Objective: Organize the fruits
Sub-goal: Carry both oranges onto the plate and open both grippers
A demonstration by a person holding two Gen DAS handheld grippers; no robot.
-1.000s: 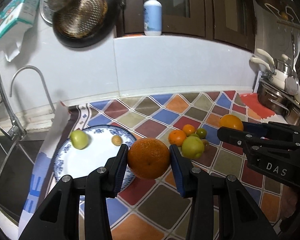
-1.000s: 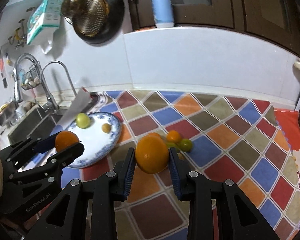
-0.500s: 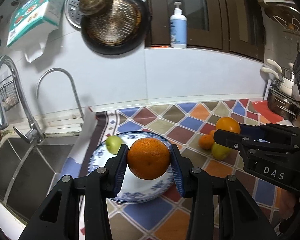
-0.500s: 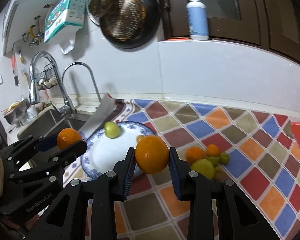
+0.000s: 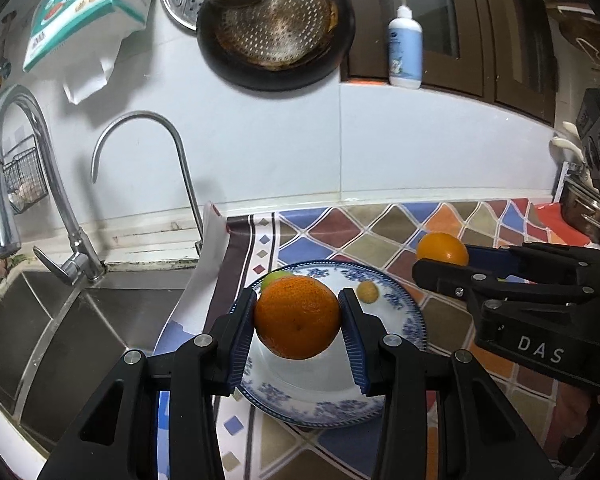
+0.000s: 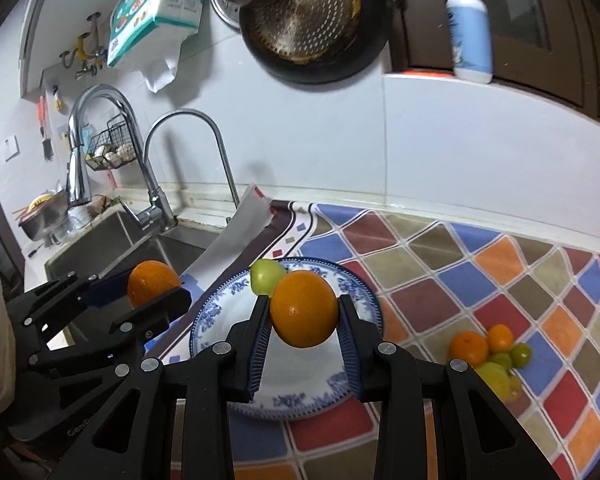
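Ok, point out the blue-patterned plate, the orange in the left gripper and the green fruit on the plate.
blue-patterned plate (image 5: pixel 404 312), left wrist view, on its bare right rim.
orange in the left gripper (image 5: pixel 297 317), left wrist view, on the middle of its peel.
green fruit (image 6: pixel 265 276), right wrist view, on its visible left half.

Even indoor light, soft shadows on the white wall, strong fisheye bending, dark vignetted corners, slight motion blur

Left tongs clamped tight, right tongs clamped, both angled downward
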